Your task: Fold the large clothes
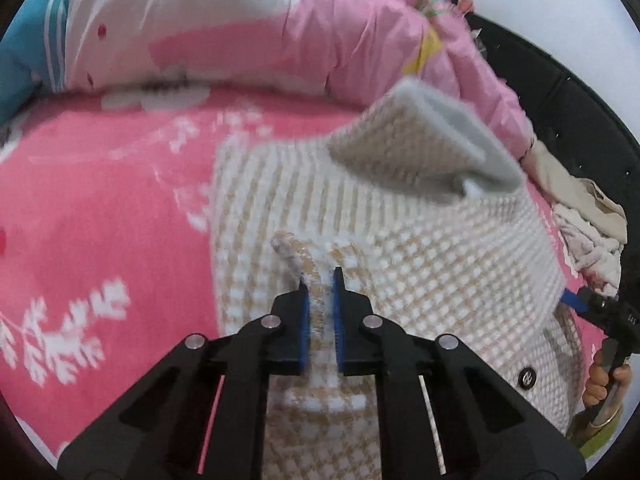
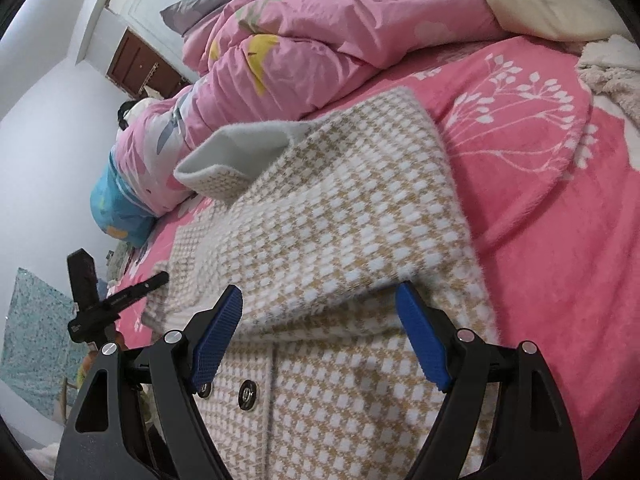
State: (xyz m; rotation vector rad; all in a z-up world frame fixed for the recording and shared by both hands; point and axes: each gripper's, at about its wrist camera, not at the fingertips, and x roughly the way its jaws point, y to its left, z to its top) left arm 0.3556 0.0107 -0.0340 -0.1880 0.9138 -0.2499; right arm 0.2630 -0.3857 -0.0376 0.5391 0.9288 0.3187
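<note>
While a pink floral bedsheet (image 1: 80, 208) fills the left of the left wrist view, a beige-and-white houndstooth coat (image 1: 360, 248) is seen spread on it toward the centre and right. A raised fold of the coat's fabric is pinched between the blue pads (image 1: 304, 320) of the left gripper (image 1: 320, 300), whose jaws are nearly closed on it. Above and to the right, a sleeve (image 1: 420, 148) with a grey lining is lifted and blurred. A rumpled pink quilt (image 1: 320, 40) is heaped behind. At the far right edge, the right gripper (image 1: 576, 300) is glimpsed beside the coat's edge.

In the right wrist view, the left gripper (image 2: 120, 300) is seen at the left, low over the coat's far side. The right gripper (image 2: 320, 320) is shown with its jaws spread wide, a folded layer of the coat (image 2: 340, 220) lying between them without being clamped. Two dark buttons (image 2: 248, 394) are visible below it.
</note>
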